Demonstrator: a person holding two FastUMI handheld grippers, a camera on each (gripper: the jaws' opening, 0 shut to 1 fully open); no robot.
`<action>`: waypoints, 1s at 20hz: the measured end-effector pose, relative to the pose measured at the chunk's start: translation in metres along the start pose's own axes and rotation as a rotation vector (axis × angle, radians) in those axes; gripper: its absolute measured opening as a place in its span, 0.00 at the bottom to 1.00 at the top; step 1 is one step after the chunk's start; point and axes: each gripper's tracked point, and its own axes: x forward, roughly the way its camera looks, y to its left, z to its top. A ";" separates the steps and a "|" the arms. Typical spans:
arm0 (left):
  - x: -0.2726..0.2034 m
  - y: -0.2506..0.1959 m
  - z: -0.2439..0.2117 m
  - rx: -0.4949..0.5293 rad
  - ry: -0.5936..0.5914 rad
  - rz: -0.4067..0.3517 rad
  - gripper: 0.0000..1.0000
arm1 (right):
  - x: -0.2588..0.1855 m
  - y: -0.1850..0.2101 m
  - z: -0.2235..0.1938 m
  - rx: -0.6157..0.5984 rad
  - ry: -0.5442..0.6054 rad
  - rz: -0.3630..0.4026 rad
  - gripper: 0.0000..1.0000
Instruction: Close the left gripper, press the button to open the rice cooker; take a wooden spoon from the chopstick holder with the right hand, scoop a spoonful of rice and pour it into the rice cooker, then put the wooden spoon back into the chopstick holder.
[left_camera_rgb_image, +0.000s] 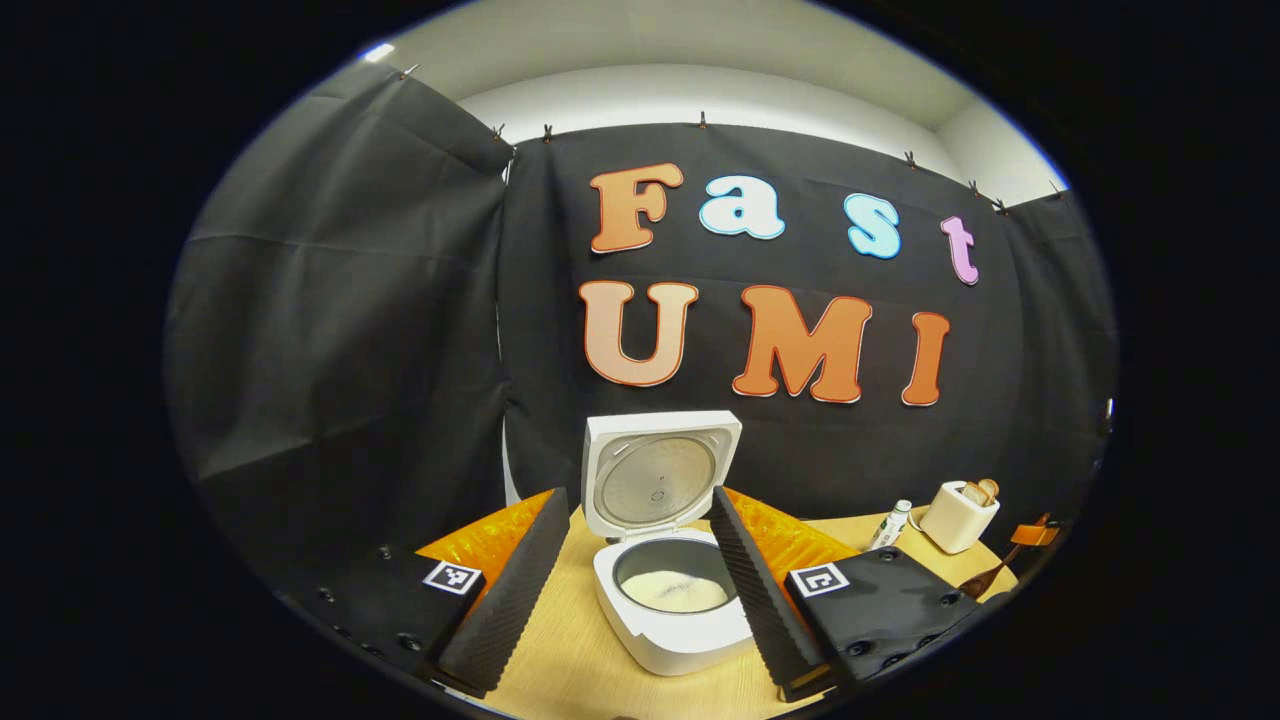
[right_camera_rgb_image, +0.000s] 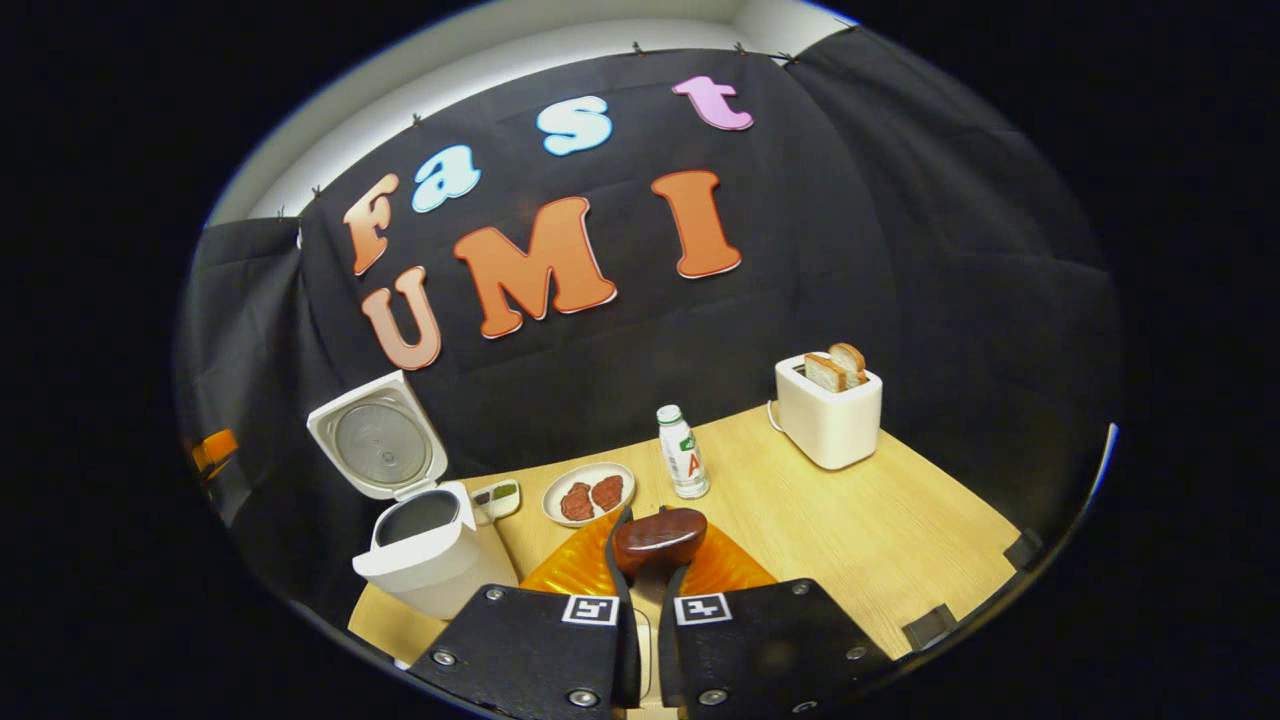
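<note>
We hold the left tongs (left_camera_rgb_image: 640, 590) spread wide, their fingers (left_camera_rgb_image: 510, 590) flanking the rice cooker (left_camera_rgb_image: 672, 590) on the counter (left_camera_rgb_image: 560, 660). The cooker's lid (left_camera_rgb_image: 660, 475) stands upright and open, and white rice (left_camera_rgb_image: 675, 590) lies in the pot. Our right tongs (right_camera_rgb_image: 650, 570) are pressed on the neck of the wooden spoon (right_camera_rgb_image: 660, 538), its dark bowl poking up between the fingers. In the right gripper view the open cooker sits at far left, near a plate (right_camera_rgb_image: 590, 493) with two brown patties, a bottle (right_camera_rgb_image: 683, 452) and a toaster (right_camera_rgb_image: 828, 410) holding bread. In the left gripper view the toaster stands well apart on the right.
</note>
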 end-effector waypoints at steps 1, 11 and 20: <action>0.000 0.001 0.001 0.004 -0.003 0.000 0.96 | -0.001 0.011 0.000 -0.014 -0.003 0.016 0.06; 0.006 0.018 -0.010 0.028 0.033 0.013 0.96 | 0.022 0.075 -0.074 -0.101 0.067 0.152 0.06; 0.014 0.031 -0.025 0.058 0.087 0.038 0.96 | 0.038 0.061 -0.150 -0.172 0.133 0.061 0.06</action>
